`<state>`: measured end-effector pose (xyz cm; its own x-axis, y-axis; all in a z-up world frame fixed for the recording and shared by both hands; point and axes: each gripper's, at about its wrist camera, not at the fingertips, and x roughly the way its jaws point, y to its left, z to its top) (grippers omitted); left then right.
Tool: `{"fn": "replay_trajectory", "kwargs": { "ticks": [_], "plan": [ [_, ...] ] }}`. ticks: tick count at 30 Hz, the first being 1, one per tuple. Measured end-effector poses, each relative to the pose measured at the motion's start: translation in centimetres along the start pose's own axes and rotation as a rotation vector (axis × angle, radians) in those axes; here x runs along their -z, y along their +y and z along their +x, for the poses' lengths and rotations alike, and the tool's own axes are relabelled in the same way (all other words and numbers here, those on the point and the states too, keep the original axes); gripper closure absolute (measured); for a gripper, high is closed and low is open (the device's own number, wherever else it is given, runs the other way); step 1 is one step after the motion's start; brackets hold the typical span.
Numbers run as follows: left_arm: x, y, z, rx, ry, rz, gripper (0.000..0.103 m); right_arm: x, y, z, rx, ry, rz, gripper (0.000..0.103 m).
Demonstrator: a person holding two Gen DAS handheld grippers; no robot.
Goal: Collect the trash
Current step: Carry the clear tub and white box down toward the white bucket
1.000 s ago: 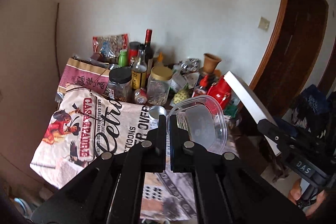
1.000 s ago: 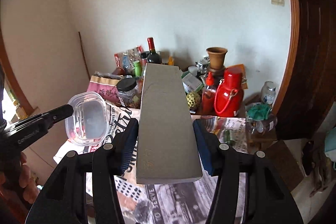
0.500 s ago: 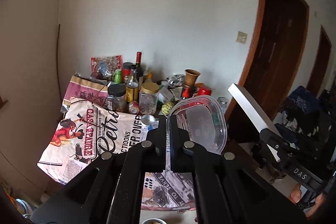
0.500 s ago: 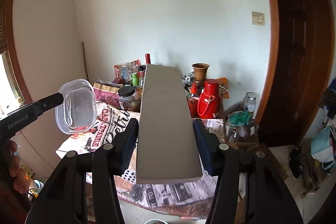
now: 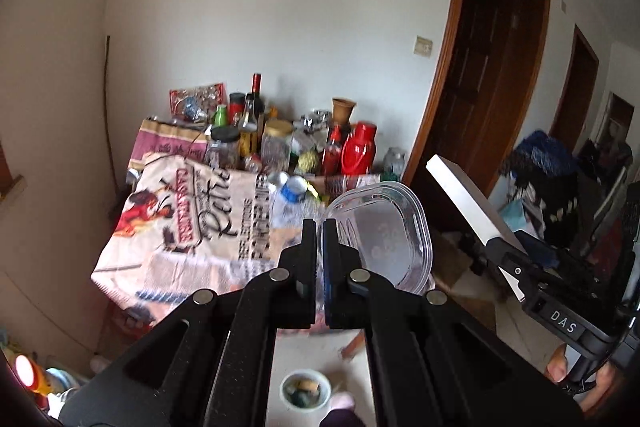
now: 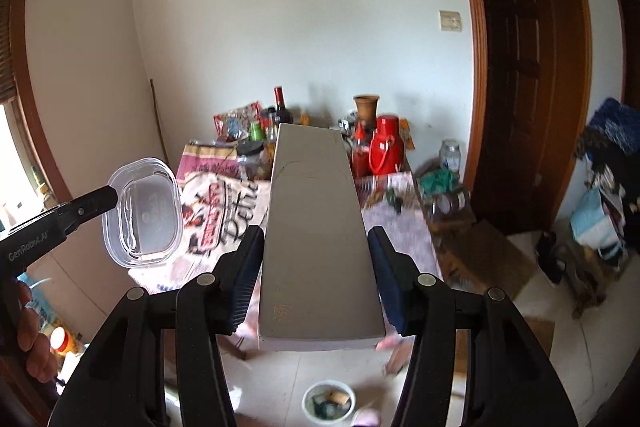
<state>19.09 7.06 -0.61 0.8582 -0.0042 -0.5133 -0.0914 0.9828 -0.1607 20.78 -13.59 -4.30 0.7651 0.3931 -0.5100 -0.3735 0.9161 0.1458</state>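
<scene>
Left wrist: left hand-held gripper (image 5: 319, 227) pinching clear tub (image 5: 384, 231).

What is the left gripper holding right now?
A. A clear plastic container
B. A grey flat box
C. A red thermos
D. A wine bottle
A: the left gripper is shut on the rim of the clear plastic container; the grey flat box sits in the right gripper.

The left hand-held gripper (image 5: 319, 227) is pinched nearly closed on a tub (image 5: 380, 235); the right hand-held gripper (image 6: 316, 239) clamps a box (image 6: 318, 227), both raised.
</scene>
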Motion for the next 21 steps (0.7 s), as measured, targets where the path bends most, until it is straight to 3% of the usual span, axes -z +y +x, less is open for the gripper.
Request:
{"fn": "replay_trajectory", "kwargs": {
  "ticks": [6, 11, 21],
  "plan": [
    [3.4, 1.0, -1.9, 0.017, 0.076, -0.005, 0.102, 3.7, 0.9, -1.6, 0.023, 0.084, 0.032, 0.053],
    [5.6, 1.4, -1.1, 0.037, 0.137, -0.007, 0.102, 6.0, 0.8, -1.7, 0.058, 0.164, 0.031, 0.053],
    [12.1, 1.1, 6.6, 0.034, 0.316, -0.026, 0.102, 12.5, -1.8, 3.4, 0.057, 0.362, 0.011, 0.053]
  ]
}}
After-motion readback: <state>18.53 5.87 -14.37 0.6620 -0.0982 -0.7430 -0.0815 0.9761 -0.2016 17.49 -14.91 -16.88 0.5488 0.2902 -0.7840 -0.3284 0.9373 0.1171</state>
